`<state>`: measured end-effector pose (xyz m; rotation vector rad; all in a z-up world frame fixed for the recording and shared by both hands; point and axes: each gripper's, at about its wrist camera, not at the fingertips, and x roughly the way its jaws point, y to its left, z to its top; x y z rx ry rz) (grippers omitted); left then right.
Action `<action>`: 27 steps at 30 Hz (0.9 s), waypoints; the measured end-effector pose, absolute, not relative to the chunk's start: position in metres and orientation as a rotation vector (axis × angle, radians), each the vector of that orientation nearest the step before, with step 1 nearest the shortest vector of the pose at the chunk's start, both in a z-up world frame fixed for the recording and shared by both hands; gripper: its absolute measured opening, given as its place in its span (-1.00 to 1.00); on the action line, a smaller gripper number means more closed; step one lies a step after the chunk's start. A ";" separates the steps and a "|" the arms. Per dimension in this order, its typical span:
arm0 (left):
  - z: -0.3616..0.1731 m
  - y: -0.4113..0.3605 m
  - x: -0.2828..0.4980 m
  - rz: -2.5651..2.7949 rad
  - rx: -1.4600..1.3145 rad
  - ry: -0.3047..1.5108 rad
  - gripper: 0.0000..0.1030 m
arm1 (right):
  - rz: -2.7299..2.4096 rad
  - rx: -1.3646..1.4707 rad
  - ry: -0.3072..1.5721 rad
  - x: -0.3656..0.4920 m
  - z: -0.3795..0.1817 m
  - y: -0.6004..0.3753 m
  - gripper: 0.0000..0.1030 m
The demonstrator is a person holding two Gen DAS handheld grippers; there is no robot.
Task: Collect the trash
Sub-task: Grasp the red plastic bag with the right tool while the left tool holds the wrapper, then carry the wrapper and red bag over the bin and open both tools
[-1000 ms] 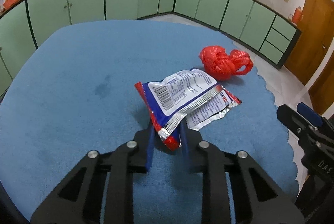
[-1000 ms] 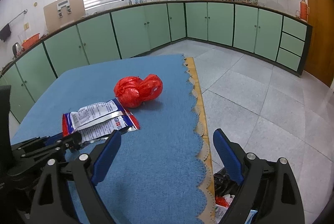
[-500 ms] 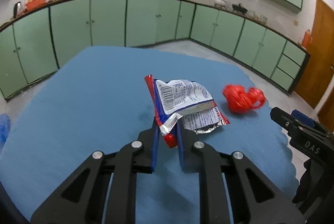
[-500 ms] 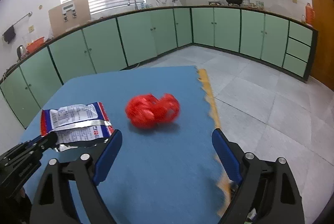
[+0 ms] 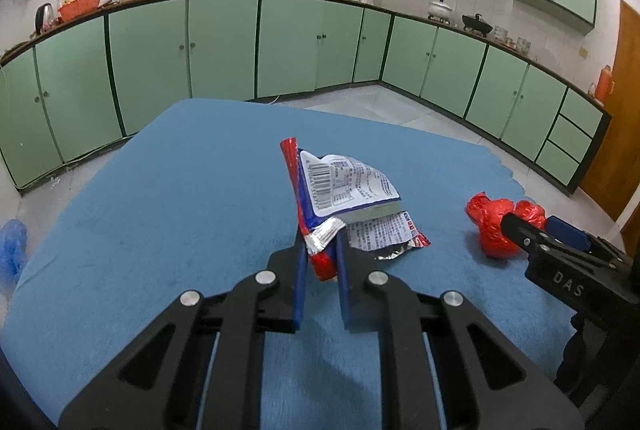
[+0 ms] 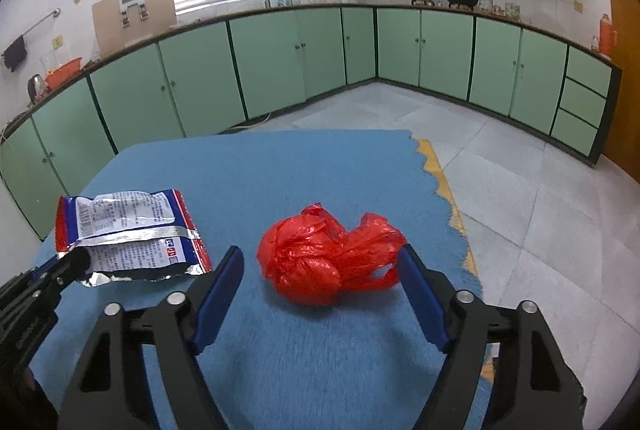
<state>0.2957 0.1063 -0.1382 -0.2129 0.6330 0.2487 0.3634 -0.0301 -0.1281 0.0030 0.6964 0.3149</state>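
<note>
My left gripper (image 5: 321, 254) is shut on the corner of an empty red, blue and white snack wrapper (image 5: 347, 194) and holds it lifted off the blue tablecloth (image 5: 168, 197). The wrapper also shows in the right wrist view (image 6: 128, 230), with the left gripper's tip (image 6: 74, 262) on its lower left corner. A crumpled red plastic bag (image 6: 328, 260) lies on the cloth between the wide-open jaws of my right gripper (image 6: 322, 264). The bag shows at the right in the left wrist view (image 5: 494, 226), partly behind the right gripper (image 5: 560, 258).
The scalloped edge of the tablecloth (image 6: 452, 205) runs along the right, with grey floor tiles (image 6: 540, 197) beyond. Green kitchen cabinets (image 6: 280, 61) line the walls. A blue object (image 5: 12, 242) lies on the floor at far left.
My left gripper has lifted and tilted the wrapper upward. My right gripper has moved left and forward, so the red bag now sits between its open fingers.
</note>
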 end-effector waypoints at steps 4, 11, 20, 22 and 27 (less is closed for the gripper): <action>-0.142 0.111 0.296 0.240 -0.226 0.641 -0.80 | 0.351 0.013 0.787 0.378 -0.139 -0.026 0.02; -0.137 0.116 0.290 0.229 -0.230 0.616 -0.84 | 0.400 0.044 0.740 0.361 -0.129 -0.031 -0.44; -0.109 0.089 0.271 0.175 -0.215 0.561 -0.85 | 0.388 0.075 0.654 0.315 -0.090 -0.067 -0.45; -0.104 0.080 0.268 0.156 -0.207 0.551 -0.85 | 0.379 0.080 0.641 0.306 -0.081 -0.073 -0.45; -0.090 0.050 0.255 0.097 -0.183 0.529 -0.85 | 0.359 0.080 0.610 0.284 -0.065 -0.095 -0.45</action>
